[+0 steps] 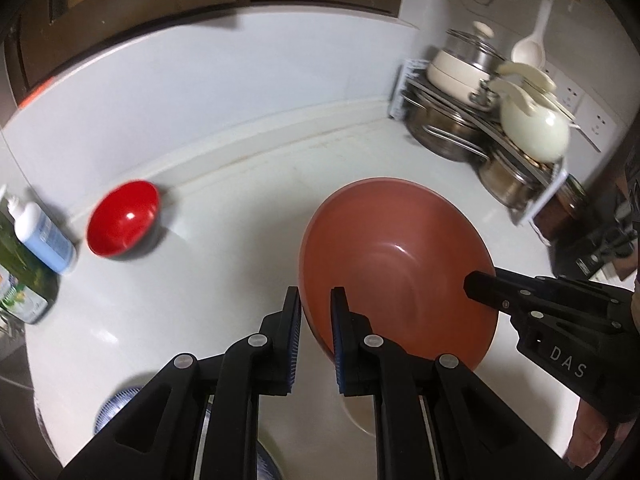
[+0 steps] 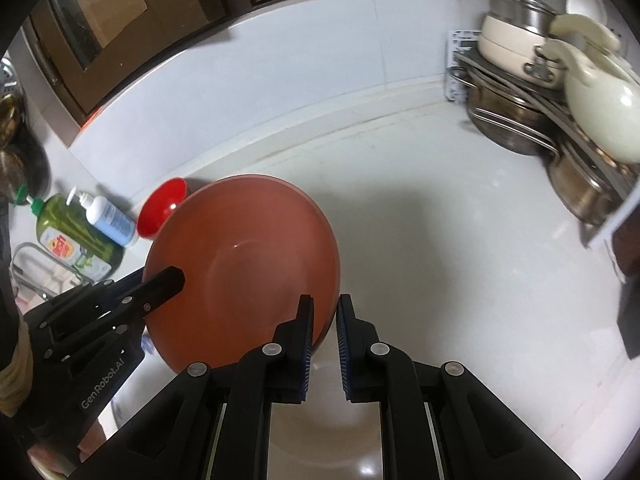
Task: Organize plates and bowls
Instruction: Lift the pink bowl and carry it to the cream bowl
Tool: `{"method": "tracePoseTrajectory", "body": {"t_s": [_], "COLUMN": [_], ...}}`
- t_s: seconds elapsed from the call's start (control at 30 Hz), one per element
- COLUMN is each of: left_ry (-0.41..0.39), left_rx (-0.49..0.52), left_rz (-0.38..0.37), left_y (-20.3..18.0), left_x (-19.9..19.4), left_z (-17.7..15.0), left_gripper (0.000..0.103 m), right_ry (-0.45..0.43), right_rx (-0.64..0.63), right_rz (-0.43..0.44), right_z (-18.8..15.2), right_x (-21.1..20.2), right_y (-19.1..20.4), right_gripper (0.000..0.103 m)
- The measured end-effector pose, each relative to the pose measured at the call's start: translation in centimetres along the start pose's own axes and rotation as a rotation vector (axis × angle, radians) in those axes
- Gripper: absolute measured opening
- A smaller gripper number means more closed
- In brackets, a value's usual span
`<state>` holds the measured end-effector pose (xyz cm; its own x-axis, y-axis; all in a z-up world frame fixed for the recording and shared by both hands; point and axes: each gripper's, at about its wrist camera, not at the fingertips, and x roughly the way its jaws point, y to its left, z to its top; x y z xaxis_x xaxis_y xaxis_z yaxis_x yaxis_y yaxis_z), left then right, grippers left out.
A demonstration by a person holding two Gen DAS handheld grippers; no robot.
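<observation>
- White tabletop (image 1: 224, 240) lies below my work.
- Both tongs, left (image 1: 316, 344) and right (image 2: 325, 346), pinch opposite rims of the brown plate (image 1: 396, 264), holding it tilted and balanced.

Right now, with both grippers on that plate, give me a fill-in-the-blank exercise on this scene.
1. Both grippers clamp the rim of the terracotta ____.
2. The small bowl near the wall is ____ inside.
3. The white pump bottle stands beside a ____ soap bottle.
4. The left gripper and right gripper hold it tilted above the white ____.

Missing words: plate; red; green; counter
</observation>
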<state>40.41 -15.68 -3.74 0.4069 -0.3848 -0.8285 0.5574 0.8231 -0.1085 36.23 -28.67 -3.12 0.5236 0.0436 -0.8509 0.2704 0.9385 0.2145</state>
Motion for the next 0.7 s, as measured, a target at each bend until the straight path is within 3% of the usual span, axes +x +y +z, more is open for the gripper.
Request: {"method": "tracePoseTrajectory", "body": {"t_s": [0.3, 0.7], "left_ry": [0.04, 0.133], "left_rx": [0.013, 0.015], "left_rz": [-0.026, -0.022], "left_y": [-1.8, -2.4], "left_x": [-0.1, 2.6], "left_z": [-3.0, -5.5], "left_gripper": [0.016, 0.016], "right_ry": [0.007, 0.084], "right_rx": [0.008, 0.01], "right_rz": [-0.035, -0.044], "right_z": [-3.3, -5.8], "right_x": [-1.4, 0.4], "right_y": [-1.6, -2.7], "right_gripper": [0.014, 0.014]}}
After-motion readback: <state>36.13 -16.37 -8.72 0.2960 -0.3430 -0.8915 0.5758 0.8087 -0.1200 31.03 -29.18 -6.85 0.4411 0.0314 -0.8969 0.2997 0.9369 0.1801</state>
